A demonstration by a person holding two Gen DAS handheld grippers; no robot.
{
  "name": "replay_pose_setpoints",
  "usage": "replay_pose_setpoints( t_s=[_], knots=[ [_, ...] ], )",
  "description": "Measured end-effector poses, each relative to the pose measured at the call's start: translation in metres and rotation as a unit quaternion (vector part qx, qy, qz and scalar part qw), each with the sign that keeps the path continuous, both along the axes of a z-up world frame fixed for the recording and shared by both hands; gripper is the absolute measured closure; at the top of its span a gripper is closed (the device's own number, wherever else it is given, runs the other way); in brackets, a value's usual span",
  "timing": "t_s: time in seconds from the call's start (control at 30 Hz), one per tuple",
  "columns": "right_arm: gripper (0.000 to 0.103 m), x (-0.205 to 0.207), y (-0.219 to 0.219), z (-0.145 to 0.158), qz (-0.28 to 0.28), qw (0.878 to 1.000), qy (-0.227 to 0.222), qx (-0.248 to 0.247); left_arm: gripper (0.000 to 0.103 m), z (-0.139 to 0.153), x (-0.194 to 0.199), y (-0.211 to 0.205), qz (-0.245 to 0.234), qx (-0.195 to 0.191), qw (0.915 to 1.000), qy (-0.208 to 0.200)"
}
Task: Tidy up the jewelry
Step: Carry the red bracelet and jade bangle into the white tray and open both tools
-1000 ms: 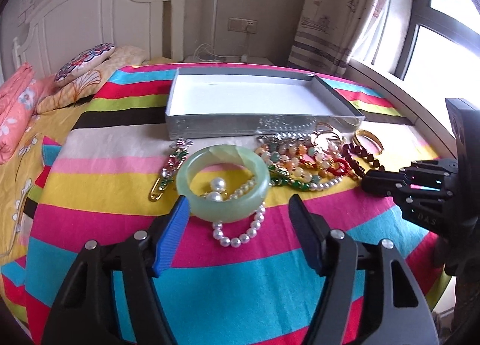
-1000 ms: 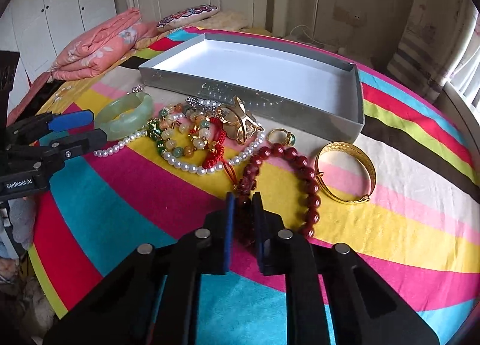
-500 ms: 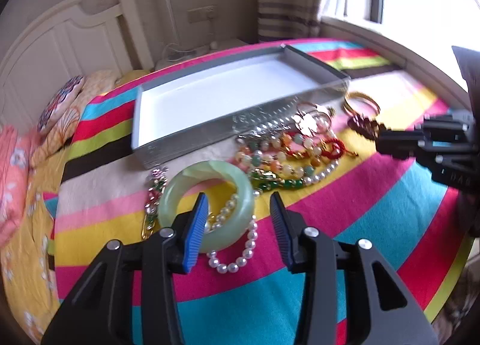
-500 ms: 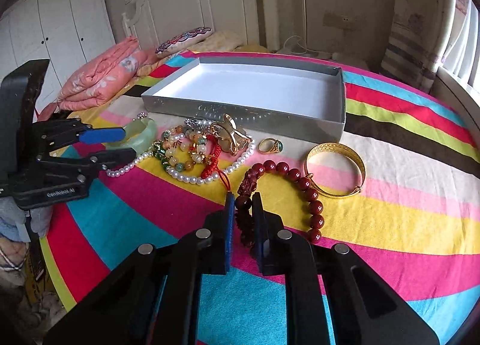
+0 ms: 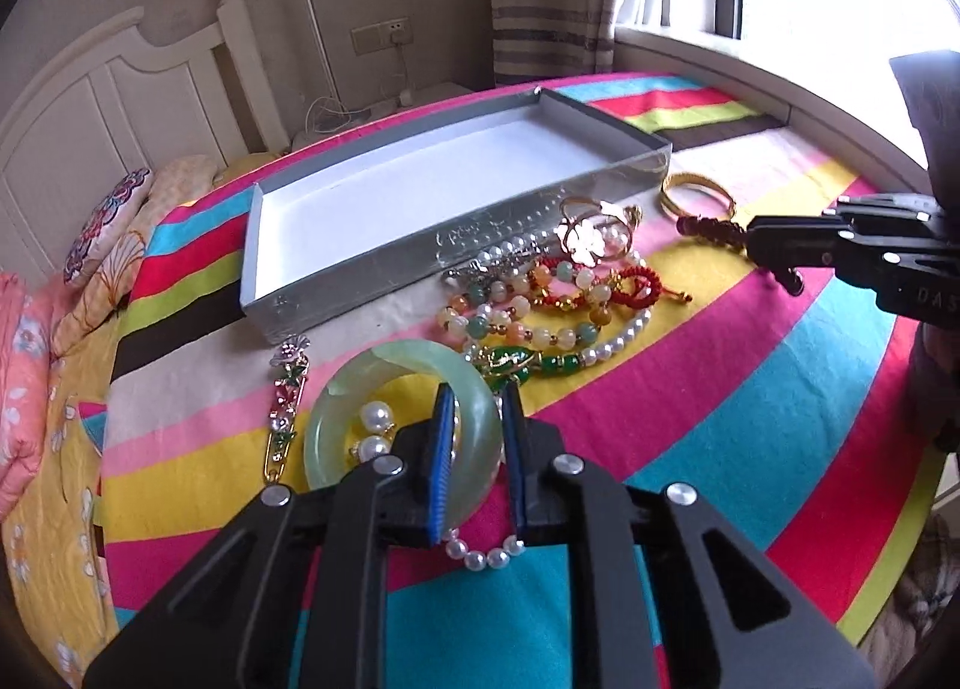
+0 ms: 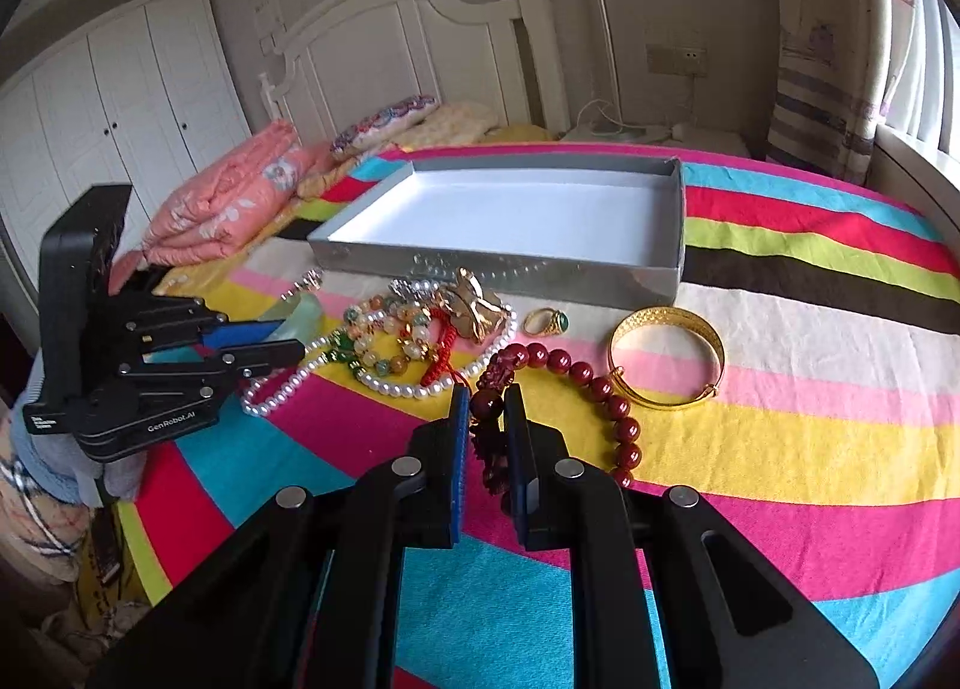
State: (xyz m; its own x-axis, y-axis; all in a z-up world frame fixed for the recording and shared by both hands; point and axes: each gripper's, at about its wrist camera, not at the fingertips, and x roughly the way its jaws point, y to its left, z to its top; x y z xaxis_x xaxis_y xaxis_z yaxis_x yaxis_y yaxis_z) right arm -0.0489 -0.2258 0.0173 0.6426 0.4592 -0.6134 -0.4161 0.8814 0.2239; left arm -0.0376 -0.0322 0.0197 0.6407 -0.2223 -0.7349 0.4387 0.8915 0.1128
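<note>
On the striped bed, the left gripper is closing its jaws around the jade bangle while the right gripper is pinching the red bead bracelet, both needing lifting into the empty tray just behind.

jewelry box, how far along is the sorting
Nothing is sorted yet: the box is empty. In hand: the left gripper is closing on the jade bangle, and the right gripper is shut on the red bead bracelet. The gold bangle, ring and bead pile remain.
</note>
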Motion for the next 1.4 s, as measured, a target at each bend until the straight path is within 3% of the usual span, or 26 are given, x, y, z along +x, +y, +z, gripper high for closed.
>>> replay_pose_setpoints(
  t_s=[0.3, 0.43, 0.57, 0.97, 1.23, 1.4],
  knots=[
    [0.089, -0.004, -0.032, 0.007, 0.029, 0.991, 0.006, 0.134, 0.088, 0.027, -0.001, 0.024, -0.001, -0.139, 0.9900, 0.024],
    [0.089, -0.004, -0.044, 0.008, 0.038, 0.981, 0.020, 0.191, 0.088, 0.034, -0.002, 0.027, -0.002, -0.169, 0.9853, 0.027],
    [0.089, -0.005, -0.042, 0.012, 0.042, 0.978, 0.023, 0.205, 0.088, 0.040, -0.002, 0.026, 0.002, -0.173, 0.9847, 0.022],
    [0.089, 0.015, -0.023, 0.048, 0.035, 0.984, -0.005, 0.175, 0.088, 0.061, 0.022, 0.021, 0.000, -0.174, 0.9847, 0.010],
    [0.089, 0.058, -0.021, 0.078, 0.006, 0.987, -0.030, 0.156, 0.088, 0.076, 0.063, 0.015, 0.017, -0.161, 0.9869, 0.007],
    [0.089, 0.099, -0.018, 0.080, -0.021, 0.991, -0.023, 0.129, 0.088, 0.075, 0.097, 0.017, 0.039, -0.145, 0.9885, 0.013]
  ],
)
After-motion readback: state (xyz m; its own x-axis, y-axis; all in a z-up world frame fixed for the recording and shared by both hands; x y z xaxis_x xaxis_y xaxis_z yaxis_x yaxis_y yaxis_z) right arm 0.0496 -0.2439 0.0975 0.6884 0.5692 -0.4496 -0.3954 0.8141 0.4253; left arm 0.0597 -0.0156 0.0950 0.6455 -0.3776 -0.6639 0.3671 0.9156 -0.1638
